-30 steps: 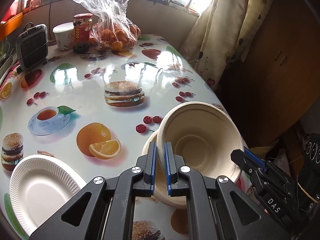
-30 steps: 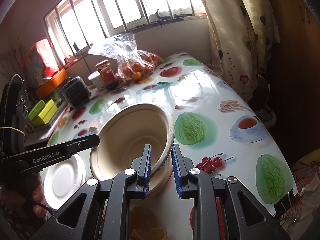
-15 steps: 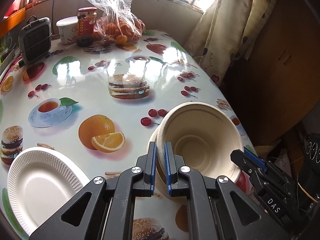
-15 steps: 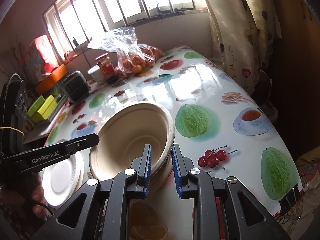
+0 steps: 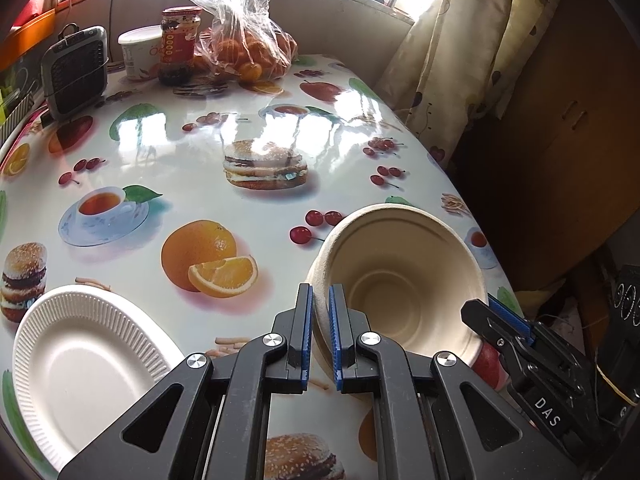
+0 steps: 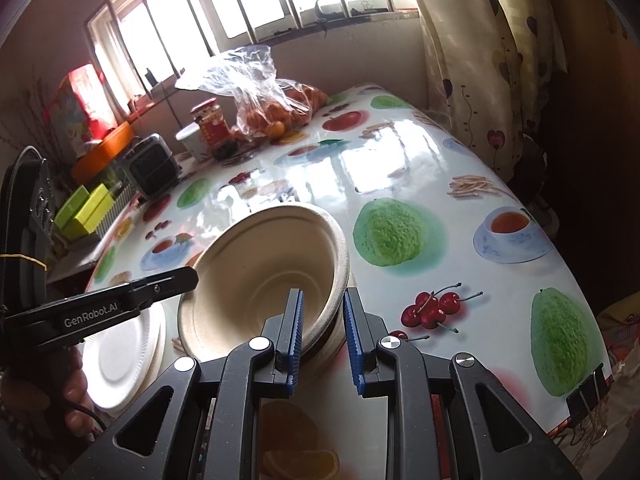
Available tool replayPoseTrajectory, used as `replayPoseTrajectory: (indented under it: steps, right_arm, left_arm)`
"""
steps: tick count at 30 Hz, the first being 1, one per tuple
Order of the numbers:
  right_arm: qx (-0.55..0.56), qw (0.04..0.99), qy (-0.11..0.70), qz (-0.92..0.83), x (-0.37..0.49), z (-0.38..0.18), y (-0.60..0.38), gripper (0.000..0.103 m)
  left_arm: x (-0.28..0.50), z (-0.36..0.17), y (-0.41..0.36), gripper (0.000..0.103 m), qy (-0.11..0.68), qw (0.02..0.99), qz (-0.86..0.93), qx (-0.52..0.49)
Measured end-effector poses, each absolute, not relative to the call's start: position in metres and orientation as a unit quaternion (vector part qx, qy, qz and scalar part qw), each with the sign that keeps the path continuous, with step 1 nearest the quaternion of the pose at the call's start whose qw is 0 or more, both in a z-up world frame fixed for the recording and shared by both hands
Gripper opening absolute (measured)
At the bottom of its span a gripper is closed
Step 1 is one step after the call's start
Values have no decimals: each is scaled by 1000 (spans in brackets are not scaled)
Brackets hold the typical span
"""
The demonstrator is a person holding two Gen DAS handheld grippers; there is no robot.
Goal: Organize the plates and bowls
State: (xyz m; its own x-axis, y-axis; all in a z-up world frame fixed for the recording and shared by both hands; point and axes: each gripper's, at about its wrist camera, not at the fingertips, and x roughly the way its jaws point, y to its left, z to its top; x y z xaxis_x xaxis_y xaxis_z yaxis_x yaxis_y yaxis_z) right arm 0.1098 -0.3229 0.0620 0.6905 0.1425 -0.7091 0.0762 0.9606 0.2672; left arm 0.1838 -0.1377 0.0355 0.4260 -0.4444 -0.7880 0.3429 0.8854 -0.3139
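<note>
Beside the gripped bowl (image 5: 394,280), plates (image 5: 86,364).

bowl (image 5: 400,280): beige, tilted, rim pinched, atop a second bowl | plate (image 5: 84,364): white, ribbed, flat on table
</note>
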Motion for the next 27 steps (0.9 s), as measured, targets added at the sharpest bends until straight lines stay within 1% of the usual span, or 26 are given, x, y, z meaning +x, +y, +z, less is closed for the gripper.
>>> replayPoseTrajectory:
  steps: [27]
  right_arm:
    - [131, 908, 398, 15, 109, 51, -320, 21]
  left_arm:
    - [185, 30, -138, 8, 486, 843, -227, -47]
